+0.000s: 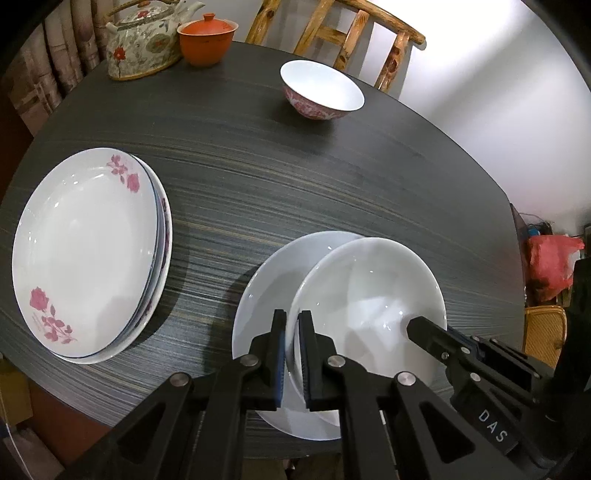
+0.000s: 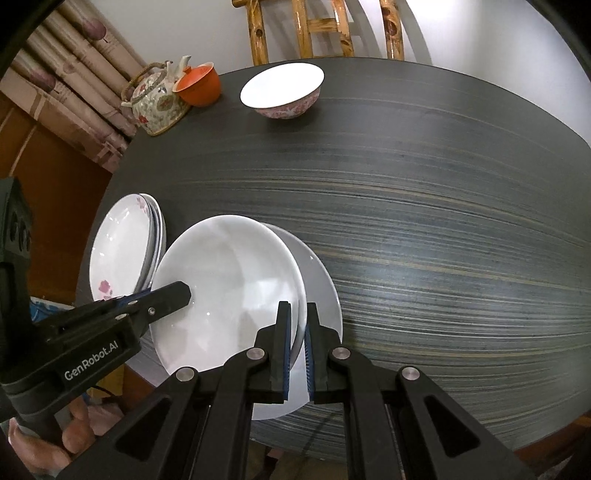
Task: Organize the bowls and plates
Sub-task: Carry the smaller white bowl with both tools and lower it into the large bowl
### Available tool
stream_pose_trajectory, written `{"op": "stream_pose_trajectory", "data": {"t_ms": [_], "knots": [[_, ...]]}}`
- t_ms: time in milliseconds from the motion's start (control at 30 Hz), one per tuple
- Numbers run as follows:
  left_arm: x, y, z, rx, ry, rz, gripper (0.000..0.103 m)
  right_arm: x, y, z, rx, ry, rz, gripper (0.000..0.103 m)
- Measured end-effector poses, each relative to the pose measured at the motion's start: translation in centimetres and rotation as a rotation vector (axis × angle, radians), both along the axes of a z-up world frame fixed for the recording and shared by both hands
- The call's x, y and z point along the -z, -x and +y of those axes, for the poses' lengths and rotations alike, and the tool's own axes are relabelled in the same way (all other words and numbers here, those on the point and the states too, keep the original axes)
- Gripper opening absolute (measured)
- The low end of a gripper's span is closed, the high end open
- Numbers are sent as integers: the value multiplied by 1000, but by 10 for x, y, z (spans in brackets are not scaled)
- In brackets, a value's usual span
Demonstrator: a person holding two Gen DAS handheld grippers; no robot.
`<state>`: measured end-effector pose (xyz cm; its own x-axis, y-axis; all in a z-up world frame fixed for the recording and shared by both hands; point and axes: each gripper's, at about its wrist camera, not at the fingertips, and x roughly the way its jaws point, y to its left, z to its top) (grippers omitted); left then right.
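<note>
Near edge of the tabletop [image 2: 443, 229]: a white bowl [image 1: 369, 295] sits tilted and off-centre on a white plate [image 1: 266, 288]. The left gripper [image 1: 291, 354] has its jaws nearly closed, pinching the bowl's left rim between the pads. The right gripper [image 2: 297, 347] has its jaws equally narrow, clamped on the bowl's right rim. In each wrist view the other gripper's fingers reach over the opposite rim. Left edge: a stack of rose-printed plates [image 1: 88, 251], at least 2, lies just beside the white plate, apart from it. Far side: a pink-patterned bowl [image 1: 321, 88] stands upright alone. Far left corner: a teapot [image 1: 144, 40] and an orange lidded cup [image 1: 207, 37] stand touching or nearly so. Beyond the far edge: a wooden chair [image 1: 340, 33].
</note>
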<state>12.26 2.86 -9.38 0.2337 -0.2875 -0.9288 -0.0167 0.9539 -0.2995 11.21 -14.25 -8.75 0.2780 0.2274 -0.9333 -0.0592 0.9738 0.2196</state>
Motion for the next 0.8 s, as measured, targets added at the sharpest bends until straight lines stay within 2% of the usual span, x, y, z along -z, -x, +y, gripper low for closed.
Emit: {"op": "stream_pose_trajectory", "data": {"t_ms": [800], "knots": [[16, 3, -5, -9, -36, 23, 7, 28, 3, 2, 35, -33, 44, 8]]}}
